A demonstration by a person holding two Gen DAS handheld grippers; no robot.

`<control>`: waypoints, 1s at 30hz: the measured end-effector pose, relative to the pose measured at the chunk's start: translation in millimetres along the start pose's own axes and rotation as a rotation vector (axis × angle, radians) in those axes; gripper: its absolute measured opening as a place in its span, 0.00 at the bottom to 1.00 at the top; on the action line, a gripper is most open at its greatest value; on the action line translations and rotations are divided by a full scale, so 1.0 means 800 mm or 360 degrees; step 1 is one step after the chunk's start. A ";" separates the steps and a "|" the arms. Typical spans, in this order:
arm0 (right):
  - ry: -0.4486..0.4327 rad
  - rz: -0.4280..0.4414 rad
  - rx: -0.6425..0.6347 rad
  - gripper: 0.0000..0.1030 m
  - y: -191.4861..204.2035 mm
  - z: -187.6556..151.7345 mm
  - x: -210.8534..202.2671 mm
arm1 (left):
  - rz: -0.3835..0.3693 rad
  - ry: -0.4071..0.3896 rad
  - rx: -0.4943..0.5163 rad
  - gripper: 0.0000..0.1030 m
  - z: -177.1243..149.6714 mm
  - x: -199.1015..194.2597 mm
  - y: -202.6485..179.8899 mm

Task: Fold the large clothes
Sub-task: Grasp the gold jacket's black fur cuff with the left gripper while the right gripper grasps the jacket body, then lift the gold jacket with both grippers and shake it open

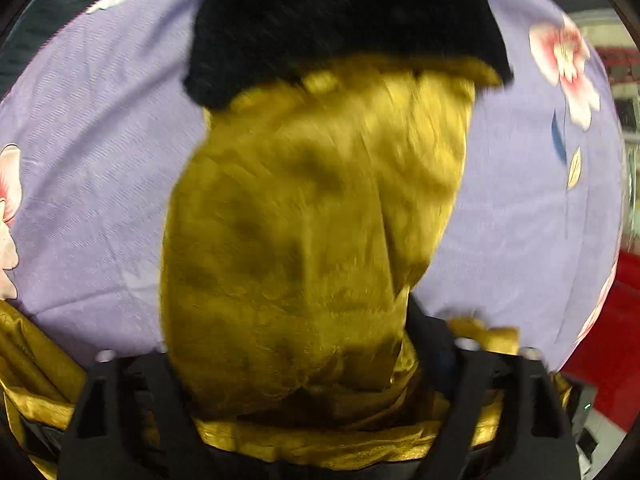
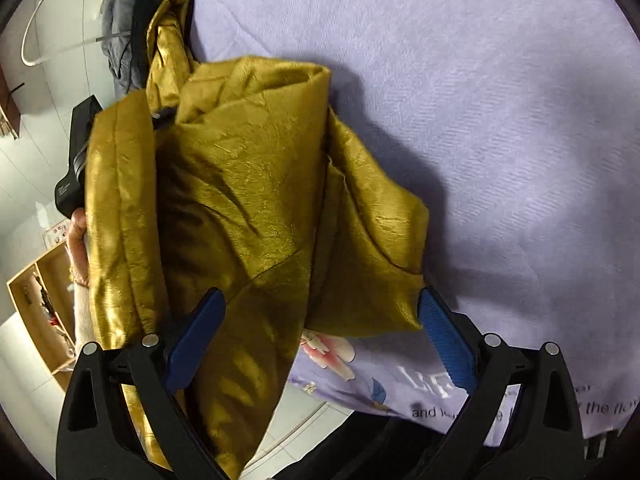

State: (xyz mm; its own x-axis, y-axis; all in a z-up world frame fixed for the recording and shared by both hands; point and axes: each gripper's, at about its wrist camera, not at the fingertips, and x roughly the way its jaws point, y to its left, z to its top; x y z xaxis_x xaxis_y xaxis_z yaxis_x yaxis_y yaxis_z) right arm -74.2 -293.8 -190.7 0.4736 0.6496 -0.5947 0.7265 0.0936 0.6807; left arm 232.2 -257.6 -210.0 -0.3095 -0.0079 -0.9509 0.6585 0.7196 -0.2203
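Right hand-held gripper [image 2: 320, 344] gapes; gold garment [image 2: 248, 200] hides wooden shelf [image 2: 36, 292].

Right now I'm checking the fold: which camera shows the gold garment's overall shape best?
The right wrist view: the gold garment appears sharp, its folds, seams and black trim visible against the lilac bedsheet. The left wrist view is motion-blurred, and the cloth there fills the centre, hiding its outline.

The lilac bedsheet [image 2: 520, 140] carries printed dark lettering along its near edge in the right wrist view, where only the fragments "and" and "the flo" can be read; the rest is cut off by the gripper parts and the frame edge. Larger white lettering just above it is not legible. The black device [image 2: 76, 160] at left bears a small white label too small to read.
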 end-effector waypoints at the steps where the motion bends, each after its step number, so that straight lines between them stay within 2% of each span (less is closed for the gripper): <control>1: -0.0014 -0.0039 -0.0035 0.82 0.004 0.000 0.002 | 0.0009 -0.0005 0.0008 0.55 -0.005 0.003 -0.002; 2: -0.0026 -0.0061 -0.0062 0.74 0.006 -0.001 0.002 | 0.0006 -0.0014 0.0005 0.45 -0.009 0.003 -0.001; 3: -0.0047 -0.0076 -0.0081 0.52 0.009 -0.002 0.002 | -0.0019 -0.0031 -0.0008 0.40 -0.015 0.001 0.000; 4: -0.0056 -0.0070 -0.0091 0.37 0.011 -0.004 0.001 | -0.0042 -0.0051 -0.0020 0.33 -0.021 -0.004 0.003; 5: -0.0058 -0.0067 -0.0111 0.33 0.013 -0.006 0.001 | -0.0062 -0.0074 -0.0030 0.25 -0.025 -0.010 0.005; 7: -0.0084 -0.0105 -0.0199 0.17 0.026 -0.011 -0.004 | -0.0124 -0.0131 -0.0041 0.18 -0.036 -0.028 0.010; 9: -0.0149 -0.0143 -0.0309 0.09 0.043 -0.018 -0.015 | -0.0217 -0.0187 -0.0045 0.14 -0.054 -0.052 0.015; 12: -0.0245 -0.0115 -0.0512 0.01 0.085 -0.031 -0.042 | -0.0269 -0.0297 -0.0015 0.11 -0.088 -0.085 0.023; 15: -0.0324 0.0001 -0.0756 0.01 0.142 -0.046 -0.074 | -0.0363 -0.0461 -0.0040 0.10 -0.139 -0.139 0.039; 18: -0.0378 -0.0020 -0.1064 0.01 0.216 -0.065 -0.100 | -0.0434 -0.0639 -0.0122 0.10 -0.196 -0.186 0.069; 20: -0.0337 -0.0036 -0.1115 0.01 0.239 -0.068 -0.103 | -0.0403 -0.0730 -0.0175 0.10 -0.229 -0.205 0.083; 21: -0.0318 -0.0061 -0.1062 0.01 0.243 -0.064 -0.101 | -0.0397 -0.0769 -0.0209 0.10 -0.248 -0.215 0.095; 23: -0.0311 -0.0113 -0.0974 0.09 0.236 -0.052 -0.097 | -0.0436 -0.0815 -0.0303 0.10 -0.287 -0.219 0.122; 24: -0.0317 -0.0178 -0.0938 0.36 0.233 -0.046 -0.094 | -0.0457 -0.0815 -0.0361 0.10 -0.307 -0.211 0.132; 25: -0.0331 -0.0245 -0.0904 0.79 0.219 -0.053 -0.081 | -0.0478 -0.0801 -0.0404 0.10 -0.326 -0.199 0.138; 26: -0.0351 -0.0313 -0.0856 0.87 0.201 -0.064 -0.075 | -0.0493 -0.0774 -0.0445 0.10 -0.345 -0.184 0.143; 28: -0.0348 -0.0384 -0.0773 0.87 0.168 -0.070 -0.069 | -0.0534 -0.0693 -0.0536 0.10 -0.392 -0.148 0.154; 30: -0.0288 -0.0471 -0.0740 0.87 0.128 -0.067 -0.059 | -0.0617 -0.0626 -0.0644 0.10 -0.423 -0.112 0.162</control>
State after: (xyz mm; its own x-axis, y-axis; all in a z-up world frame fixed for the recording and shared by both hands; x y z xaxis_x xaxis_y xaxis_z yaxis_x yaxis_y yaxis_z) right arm -49.3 -274.2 -70.1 0.3908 0.4097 -0.8242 0.5651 0.6000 0.5662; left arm 113.0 71.3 -79.9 -0.1486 -0.5138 -0.8449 0.2184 0.8163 -0.5348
